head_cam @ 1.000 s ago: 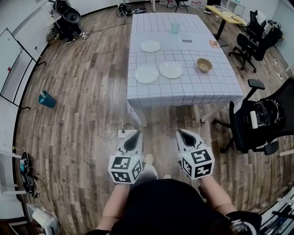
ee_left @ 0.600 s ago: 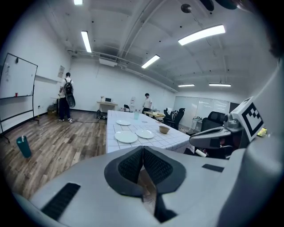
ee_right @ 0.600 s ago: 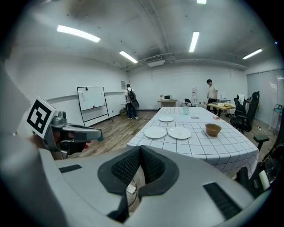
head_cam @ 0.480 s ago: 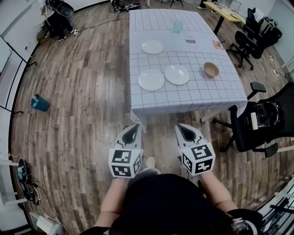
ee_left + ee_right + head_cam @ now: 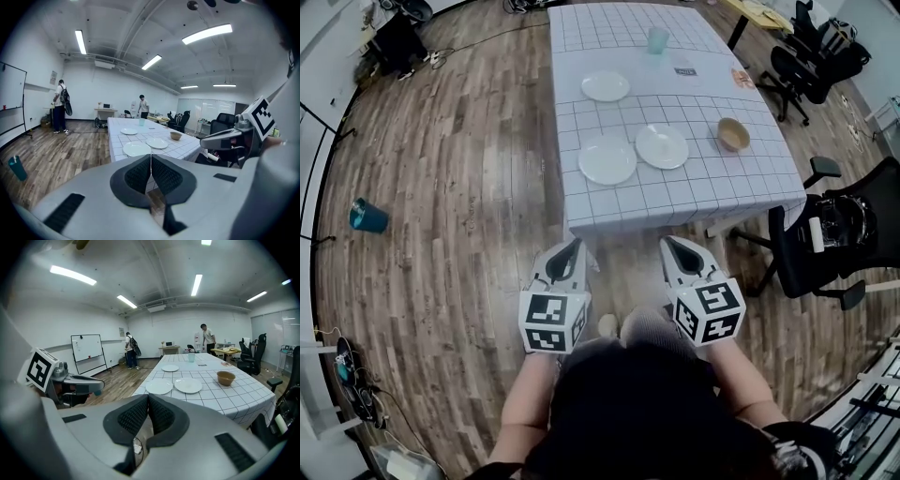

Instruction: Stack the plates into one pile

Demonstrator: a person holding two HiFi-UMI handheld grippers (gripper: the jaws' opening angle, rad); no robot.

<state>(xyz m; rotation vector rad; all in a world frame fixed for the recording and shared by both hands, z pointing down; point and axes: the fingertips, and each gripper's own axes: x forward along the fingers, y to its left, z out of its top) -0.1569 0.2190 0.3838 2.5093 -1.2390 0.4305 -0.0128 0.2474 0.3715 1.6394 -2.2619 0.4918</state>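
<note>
Three white plates lie apart on the white gridded table: a near-left plate, a near-right plate and a far plate. The same plates show as near-left plate, near-right plate and far plate, and again as near-left plate and near-right plate. My left gripper and right gripper hang over the wooden floor just short of the table's near edge, both shut and empty.
A tan bowl and a clear cup stand on the table. Black office chairs flank its right side. A teal bin sits on the floor at left. Two people stand at the far end of the room.
Both grippers, still shut, have come closer to the table; the table and plates now sit nearer and larger in the head view.
</note>
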